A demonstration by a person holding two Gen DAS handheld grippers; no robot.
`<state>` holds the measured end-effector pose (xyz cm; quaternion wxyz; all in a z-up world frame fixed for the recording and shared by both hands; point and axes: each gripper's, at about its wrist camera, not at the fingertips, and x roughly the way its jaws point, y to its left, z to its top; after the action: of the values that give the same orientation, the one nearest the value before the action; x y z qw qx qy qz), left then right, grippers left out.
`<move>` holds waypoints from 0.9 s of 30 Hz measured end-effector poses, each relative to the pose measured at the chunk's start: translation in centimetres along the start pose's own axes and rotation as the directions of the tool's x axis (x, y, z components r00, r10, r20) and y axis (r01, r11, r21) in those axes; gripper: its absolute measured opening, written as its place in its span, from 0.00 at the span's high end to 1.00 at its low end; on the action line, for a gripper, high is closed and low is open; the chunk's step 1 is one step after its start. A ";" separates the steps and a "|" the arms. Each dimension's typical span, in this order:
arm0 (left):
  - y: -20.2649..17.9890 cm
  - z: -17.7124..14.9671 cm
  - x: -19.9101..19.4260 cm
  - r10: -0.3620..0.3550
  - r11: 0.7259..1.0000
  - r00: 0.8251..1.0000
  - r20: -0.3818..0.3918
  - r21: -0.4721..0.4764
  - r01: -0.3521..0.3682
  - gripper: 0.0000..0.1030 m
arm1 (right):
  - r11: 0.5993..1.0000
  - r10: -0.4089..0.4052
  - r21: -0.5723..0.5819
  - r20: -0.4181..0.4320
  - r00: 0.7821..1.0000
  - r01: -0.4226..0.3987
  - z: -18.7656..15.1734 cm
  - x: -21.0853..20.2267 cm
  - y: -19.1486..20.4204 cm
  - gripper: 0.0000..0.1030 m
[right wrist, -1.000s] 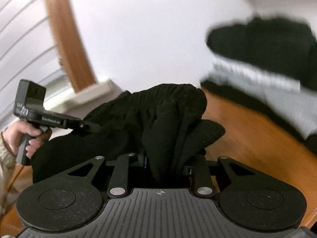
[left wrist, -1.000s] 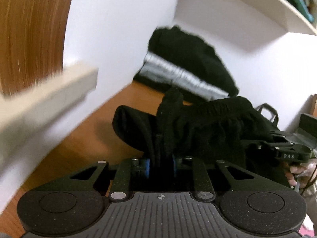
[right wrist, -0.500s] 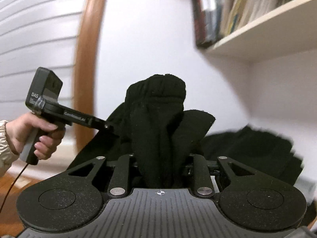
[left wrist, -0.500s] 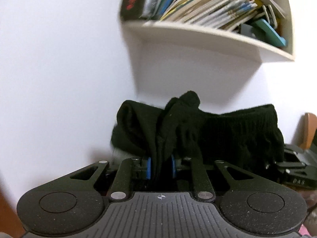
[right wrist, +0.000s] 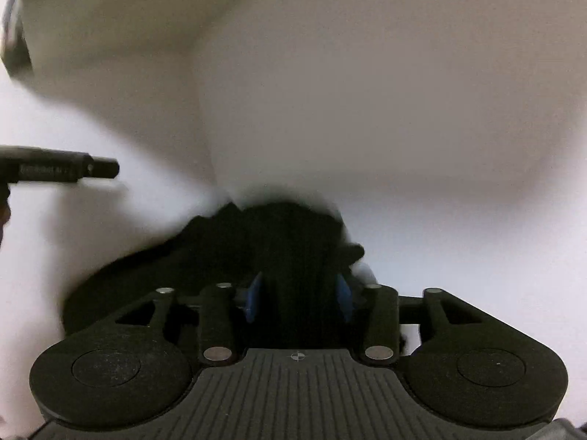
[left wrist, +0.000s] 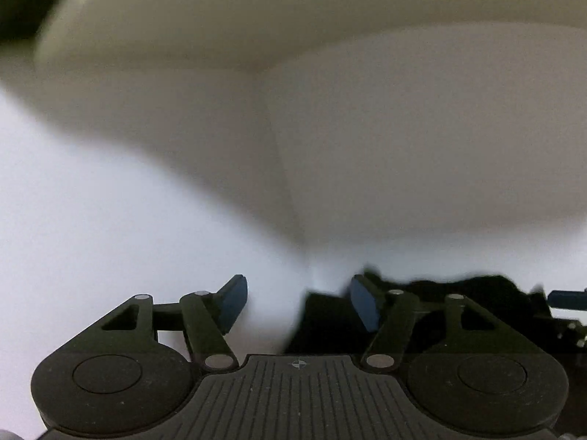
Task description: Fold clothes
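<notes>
Between the blue pads of the left tongs (left wrist: 299, 302), whose jaws have just been opening wide, nothing is gripped. The black garment (left wrist: 458, 293) lies just right of them. The right tongs (right wrist: 299, 295), also just opening, straddle the black garment, contact unclear, before a blurred white wall (right wrist: 403, 110).

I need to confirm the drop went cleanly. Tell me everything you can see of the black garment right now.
The black garment is a dark, soft, knit-looking bundle, blurred, low against a white wall. In the right wrist view a thick fold of it stands between the blue pads of the right gripper, whose jaws have just been opening; whether the pads touch it cannot be told. In the left wrist view it lies behind the right-hand pad of the left gripper, whose jaws have also just opened, with nothing between them.
</notes>
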<state>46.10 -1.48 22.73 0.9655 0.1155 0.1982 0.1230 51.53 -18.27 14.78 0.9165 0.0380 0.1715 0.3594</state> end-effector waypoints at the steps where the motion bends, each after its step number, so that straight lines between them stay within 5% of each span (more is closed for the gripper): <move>1: -0.2 -0.9 0.2 -0.010 1.000 1.000 -0.007 0.010 0.010 0.30 | 1.000 -0.010 -0.015 -0.002 1.000 0.010 -0.9 0.1 -0.5 0.44; 6: 0.3 -4.4 -1.1 -0.041 0.998 0.999 -0.034 -0.043 0.040 0.23 | 0.998 0.018 -0.055 0.011 1.000 -0.017 -3.3 -1.4 -1.3 0.37; 8: 1.0 -5.3 -2.8 -0.058 0.994 0.998 -0.033 -0.093 0.054 0.21 | 0.996 0.054 -0.074 0.020 0.998 -0.052 -3.4 -3.0 -0.6 0.25; 13: 1.5 -6.2 -7.9 -0.046 0.992 0.998 -0.039 -0.121 0.041 0.18 | 0.982 0.143 -0.127 0.004 0.990 -0.142 -3.4 -7.2 2.2 0.20; 18: 1.6 -7.2 -14.1 -0.044 0.987 0.998 -0.044 -0.158 0.037 0.02 | 0.965 0.210 -0.154 -0.040 0.977 -0.214 -3.9 -10.6 8.0 0.09; 27: 3.3 -13.5 -26.0 -0.036 0.979 0.997 -0.066 -0.202 0.022 0.00 | 0.930 0.264 -0.215 -0.173 0.949 -0.298 -10.4 -17.3 16.8 0.00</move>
<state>16.72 -3.42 20.77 0.9665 0.0103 0.2198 0.1324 25.32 -17.98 13.22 0.8388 -0.0737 0.1845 0.5068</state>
